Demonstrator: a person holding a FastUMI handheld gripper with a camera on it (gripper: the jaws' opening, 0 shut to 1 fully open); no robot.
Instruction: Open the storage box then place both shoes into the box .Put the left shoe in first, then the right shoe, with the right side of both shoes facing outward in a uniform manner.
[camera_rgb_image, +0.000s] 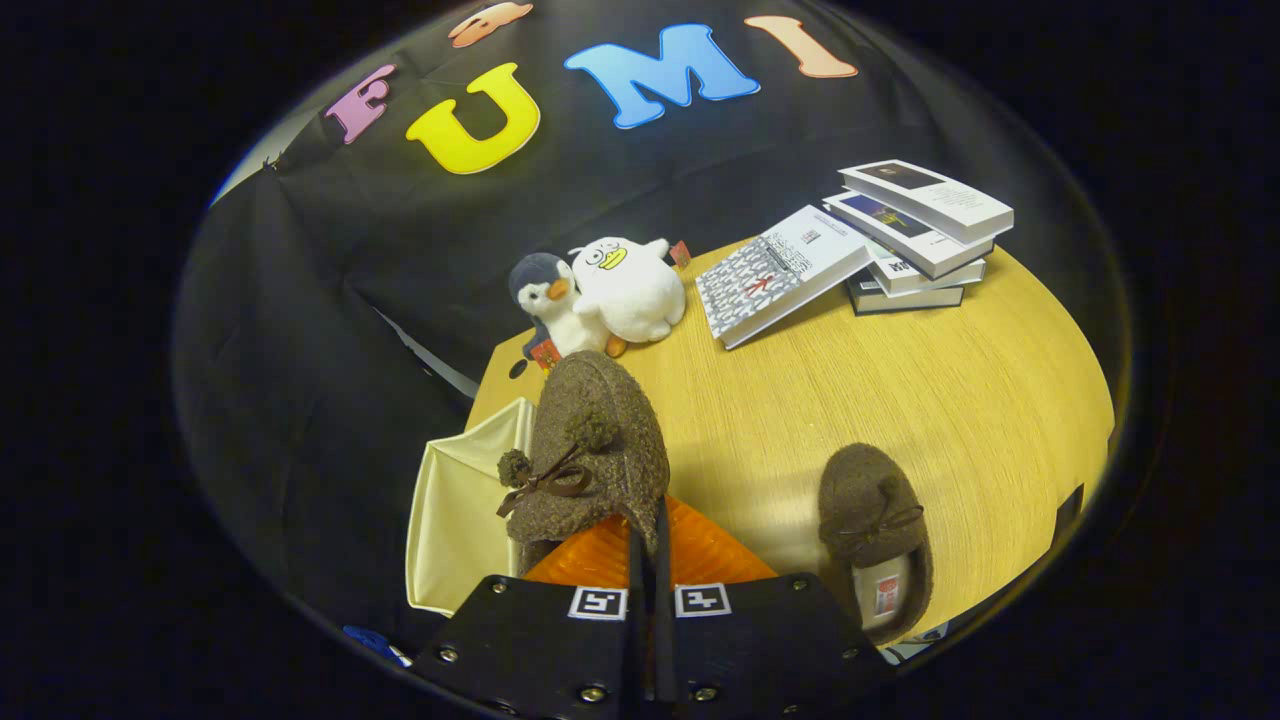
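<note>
Shoe (598, 440) up in the air — a brown fuzzy slipper with a dark bow and pom-poms, pinched at its heel edge by the hand-held gripper (648, 545), whose two orange fingers (585, 560) sit nearly closed with the slipper's rim caught between them. Its toe points away, toward the back of the table (900, 400), and it hangs over the table's near-left corner. Just left of it and lower down, the cream box (460, 510) shows a pale fabric panel beside the table's edge; whether its opening faces up is hard to tell from here. Off to the right of the fingers, the second slipper (875, 540) lies flat on the wood, toe away, its opening toward the camera. Beyond the held shoe, two plush toys huddle together at the far-left edge — a grey penguin (545, 305) touching a white duck (628, 290). Further right, a stack of books (915, 235), with one patterned book (775, 275) leaning against it.
</note>
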